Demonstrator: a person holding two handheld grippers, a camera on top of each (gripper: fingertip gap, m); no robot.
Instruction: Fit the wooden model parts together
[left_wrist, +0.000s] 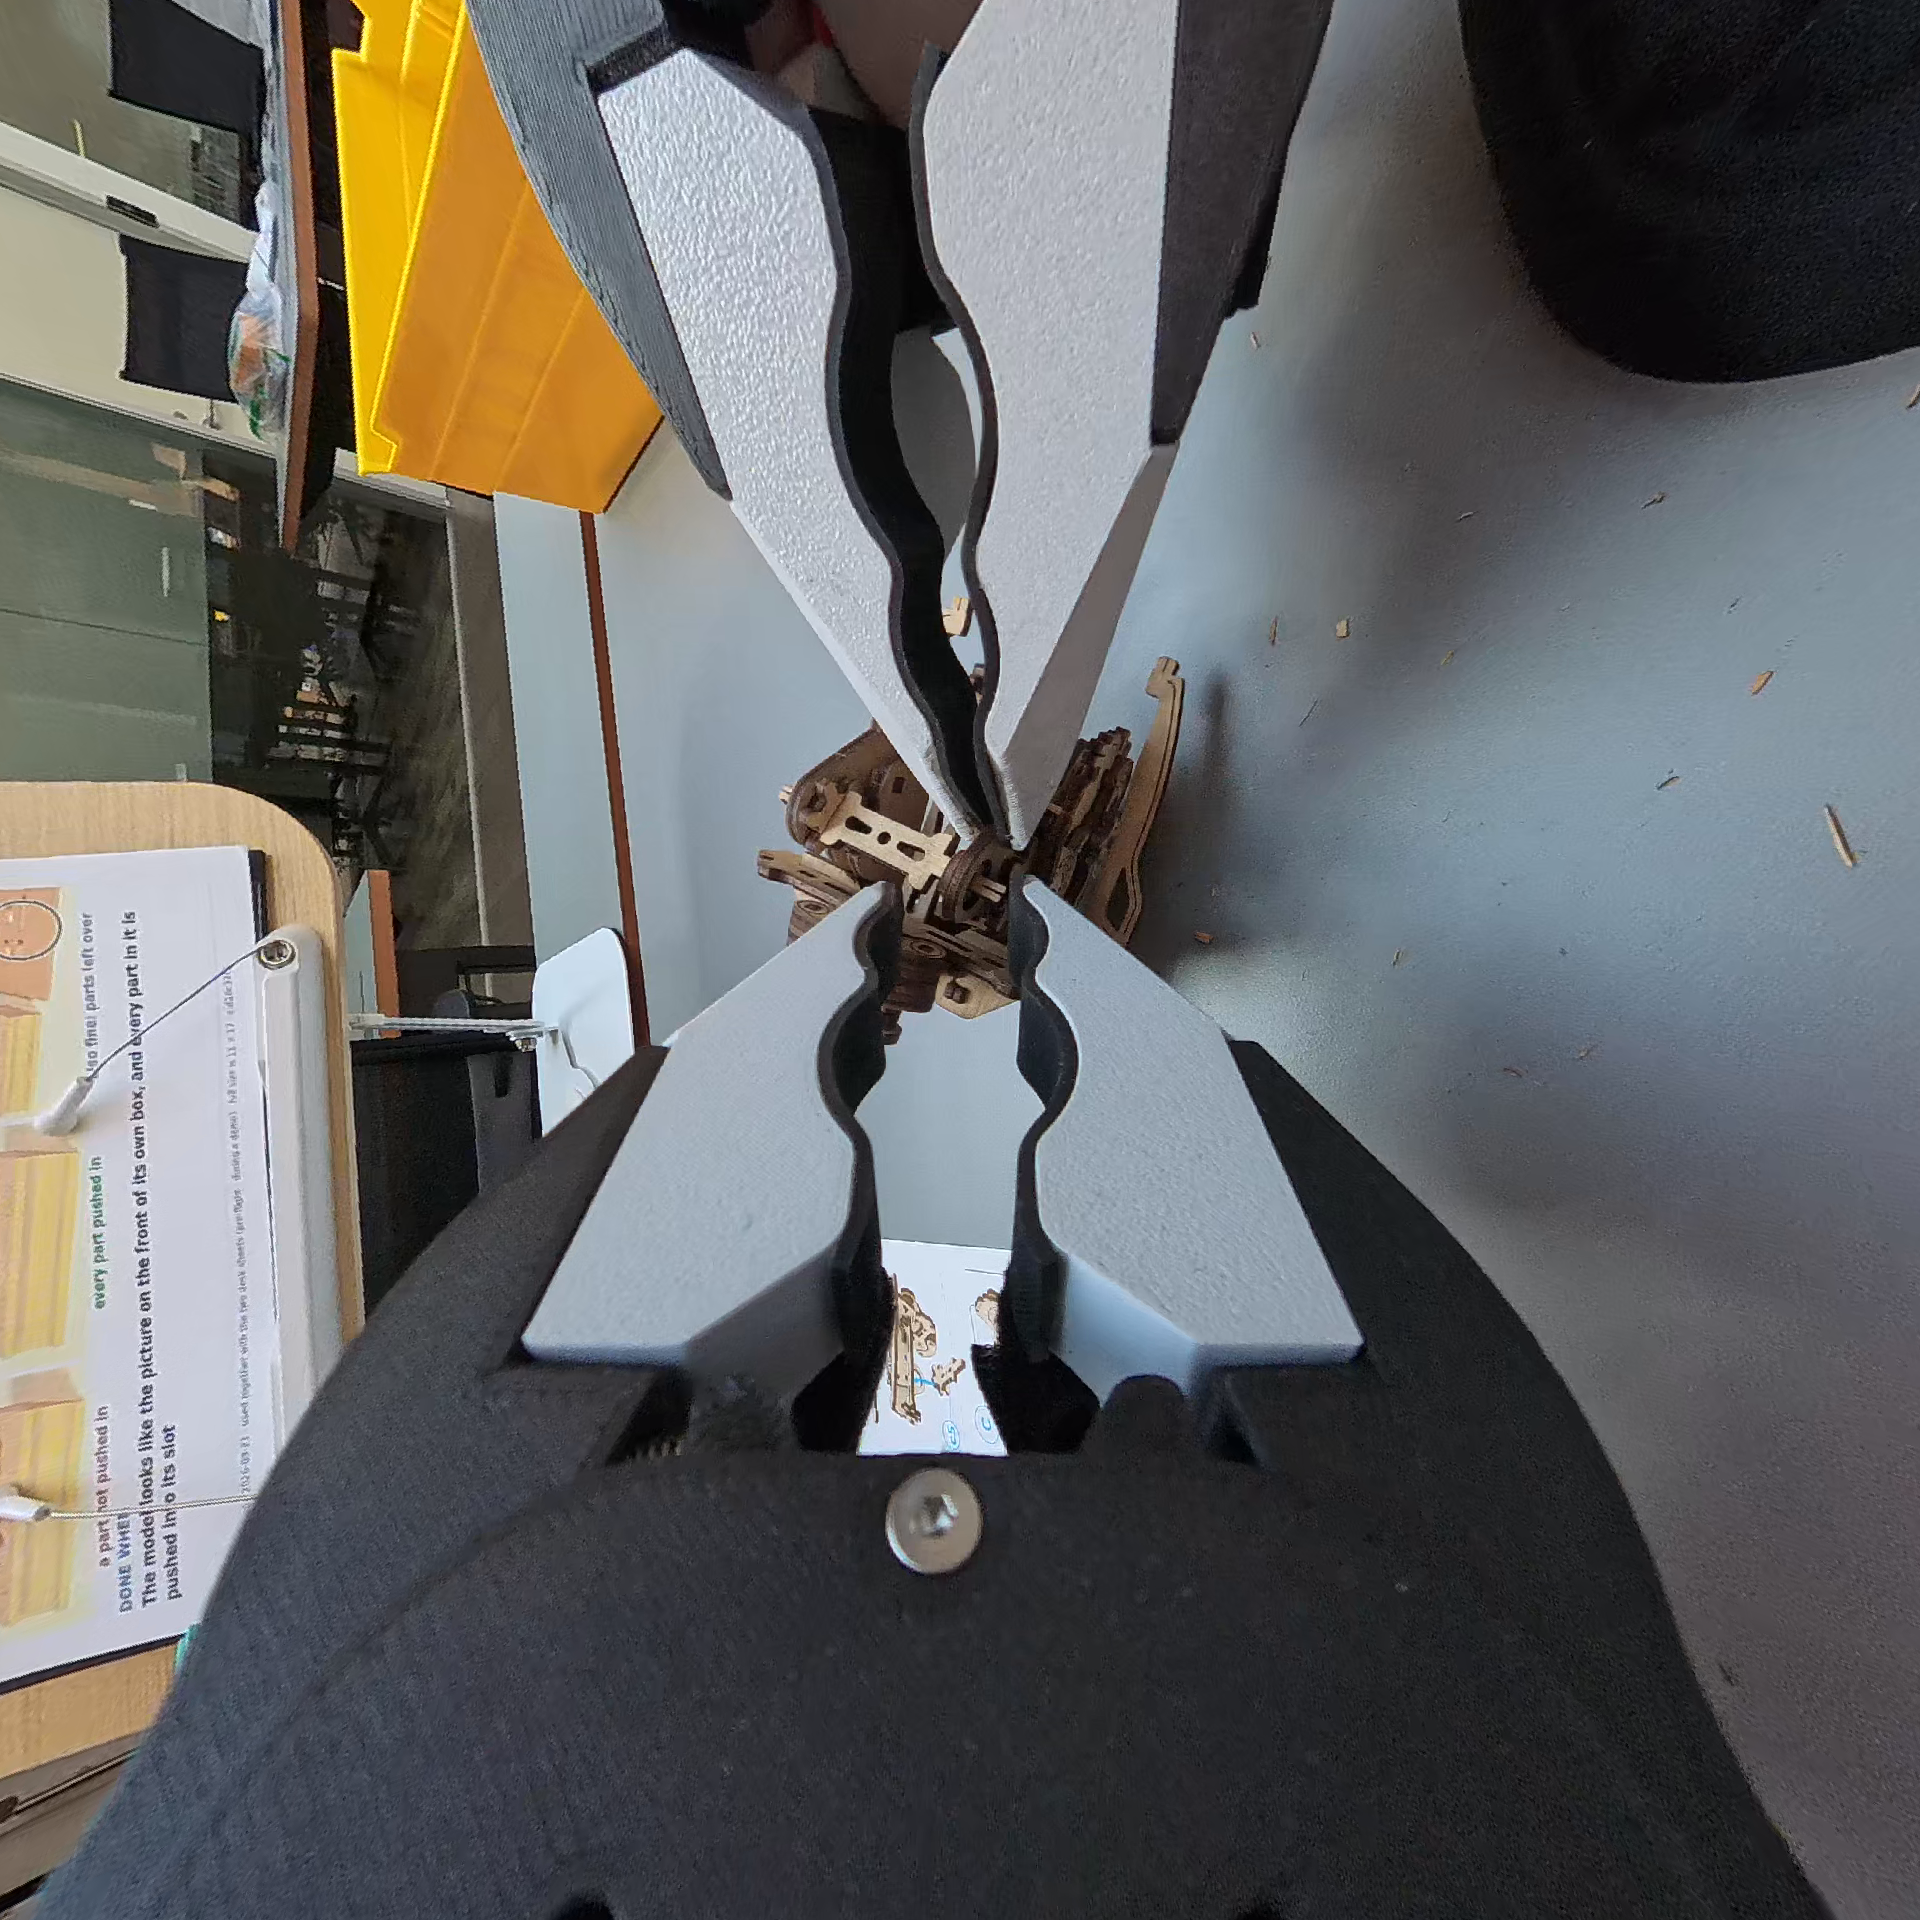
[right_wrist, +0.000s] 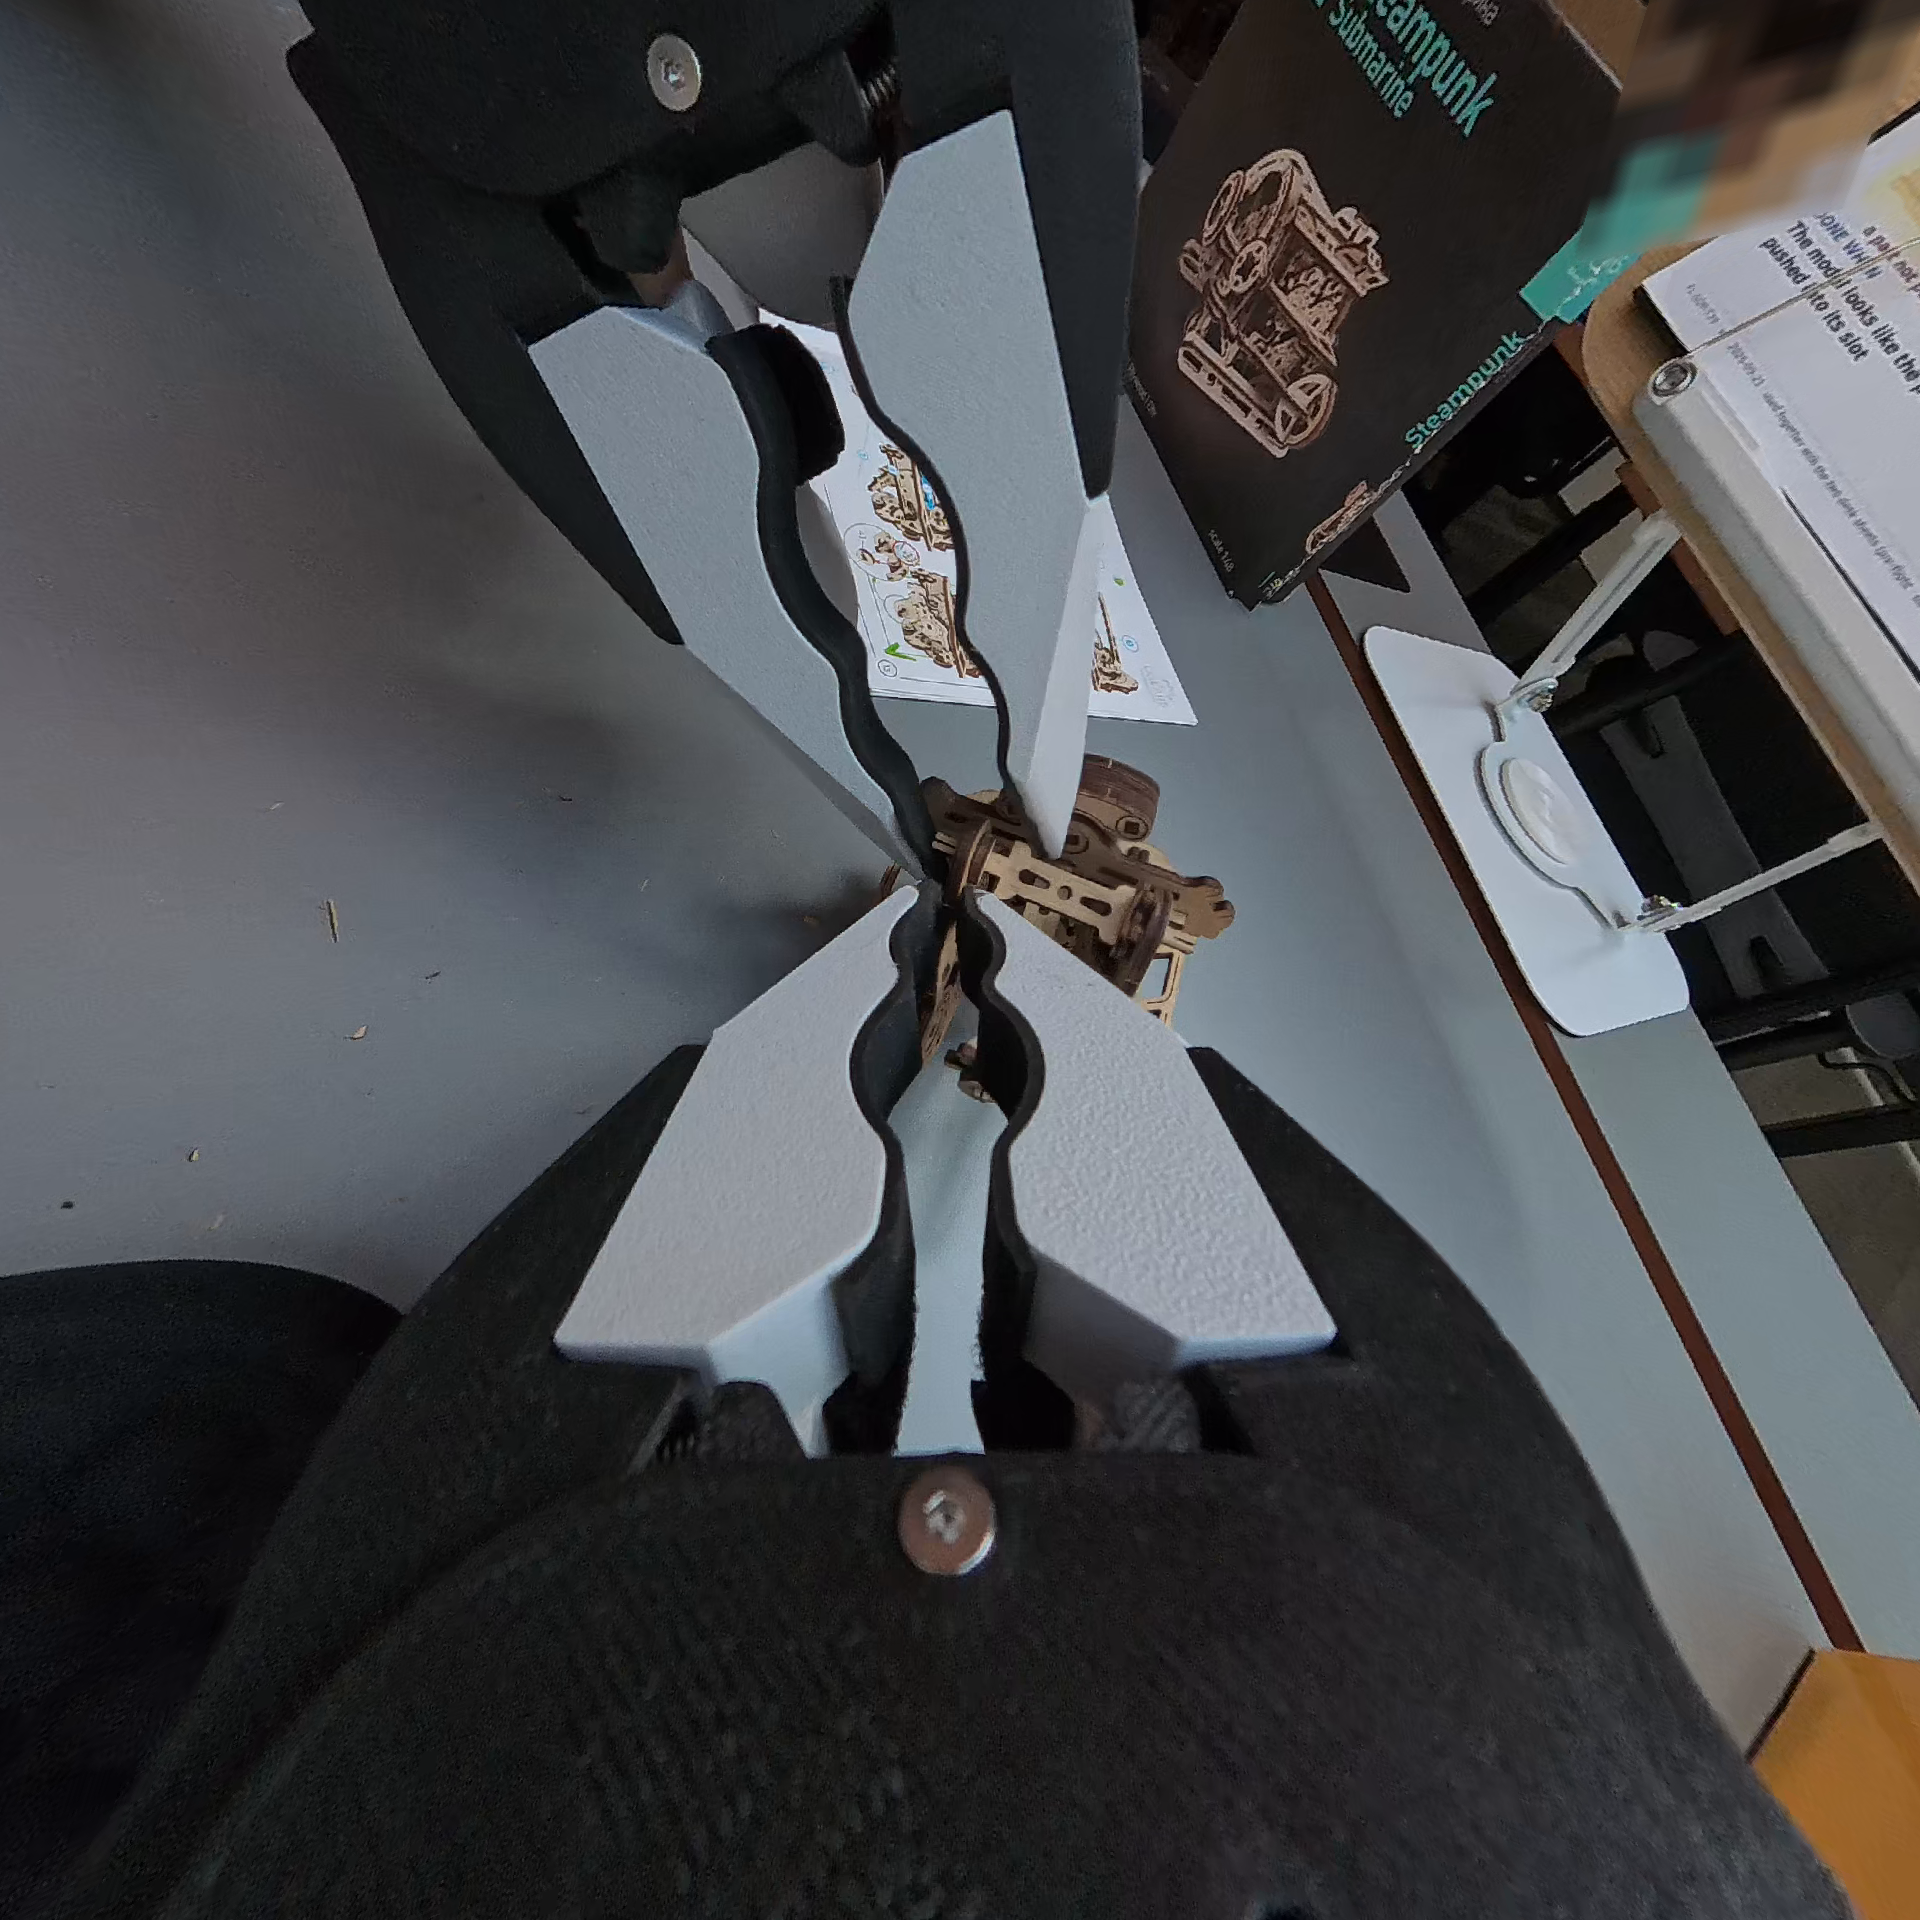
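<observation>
A small brown wooden model (left_wrist: 883, 831) rests on the grey table (left_wrist: 1558, 1039), and both grippers meet on it. My left gripper (left_wrist: 956, 899) is closed around its round wheel-like end. My right gripper (left_wrist: 987, 826) comes in from the top of the left wrist view, with its tips pinched together on the model. In the right wrist view, my right gripper (right_wrist: 943, 909) is shut on a thin wooden plate at the near side of the model (right_wrist: 1081, 883). There my left gripper (right_wrist: 982, 847) reaches down from above onto the barrel part. The fingers hide much of the model.
A picture leaflet (right_wrist: 914, 540) lies behind the model. A black box with a model picture (right_wrist: 1330, 291) stands at the table's edge. A white stand base (right_wrist: 1507, 810), a printed sheet on a wooden board (left_wrist: 156, 1247) and a yellow bin (left_wrist: 468, 260) are nearby. Wood splinters (left_wrist: 1839, 836) lie scattered. Less than 4 cm separates the two grippers' tips.
</observation>
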